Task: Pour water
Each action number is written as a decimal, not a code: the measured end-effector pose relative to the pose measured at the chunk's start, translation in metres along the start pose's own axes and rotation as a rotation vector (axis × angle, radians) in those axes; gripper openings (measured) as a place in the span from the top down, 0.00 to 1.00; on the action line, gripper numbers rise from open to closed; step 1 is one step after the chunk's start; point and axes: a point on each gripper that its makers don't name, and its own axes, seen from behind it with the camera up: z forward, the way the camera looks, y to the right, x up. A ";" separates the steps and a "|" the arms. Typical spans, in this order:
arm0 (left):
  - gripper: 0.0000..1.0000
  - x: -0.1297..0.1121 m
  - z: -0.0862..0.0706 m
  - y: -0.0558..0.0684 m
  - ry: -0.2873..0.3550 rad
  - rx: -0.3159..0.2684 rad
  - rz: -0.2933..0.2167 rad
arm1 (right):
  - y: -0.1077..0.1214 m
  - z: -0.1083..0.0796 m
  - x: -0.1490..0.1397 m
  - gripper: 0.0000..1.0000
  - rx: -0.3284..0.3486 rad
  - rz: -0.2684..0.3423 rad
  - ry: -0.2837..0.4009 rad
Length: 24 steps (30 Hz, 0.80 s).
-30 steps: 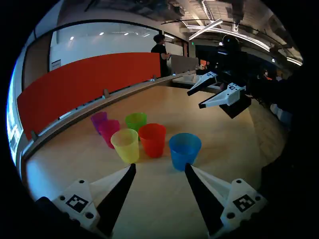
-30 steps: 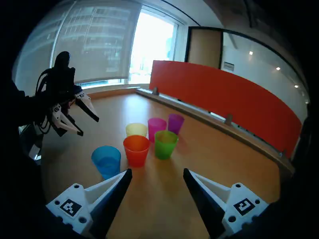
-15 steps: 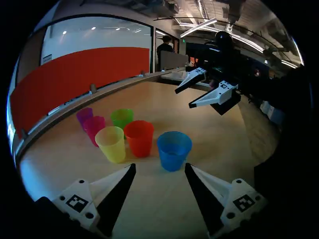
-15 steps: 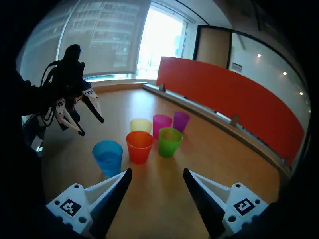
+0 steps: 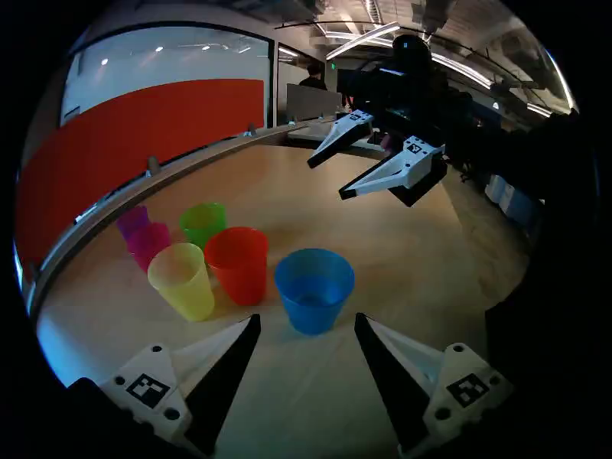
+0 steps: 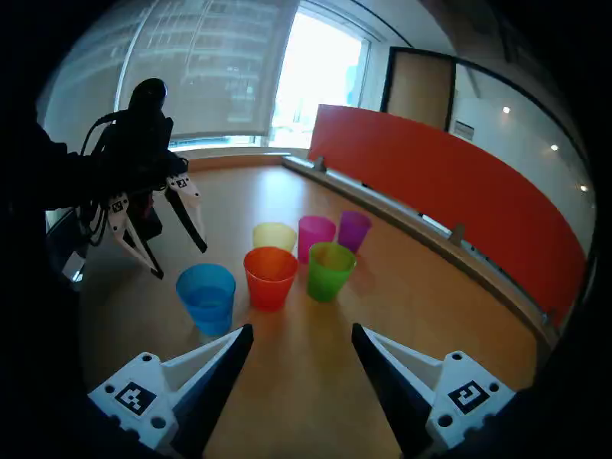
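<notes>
Brought left hand-held gripper [image 5: 306,317] closer, spread wide and empty, blue cup [image 5: 314,294] now just ahead between its fingertips on the surface [image 5: 428,252]. Held right hand-held gripper [image 5: 326,180] wide and empty too, raised farther ahead. Probably lined up for a grasp; nothing poured yet.

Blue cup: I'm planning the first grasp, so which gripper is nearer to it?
Left. The left gripper sits just before the blue cup; the right gripper hovers farther off.

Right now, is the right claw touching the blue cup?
Apart. Left gripper view shows the right claw up in the air, bare table between it and the blue cup.
</notes>
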 end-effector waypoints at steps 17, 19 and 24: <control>0.09 0.000 0.031 0.004 -0.026 -0.032 0.014 | 0.004 0.004 -0.005 0.00 0.004 -0.014 -0.011; 0.09 0.001 0.033 0.003 -0.027 -0.031 0.017 | 0.005 0.004 -0.006 0.00 0.003 -0.013 -0.011; 0.09 0.004 0.040 0.003 -0.022 -0.034 0.017 | 0.005 0.004 -0.008 0.00 0.003 -0.015 -0.013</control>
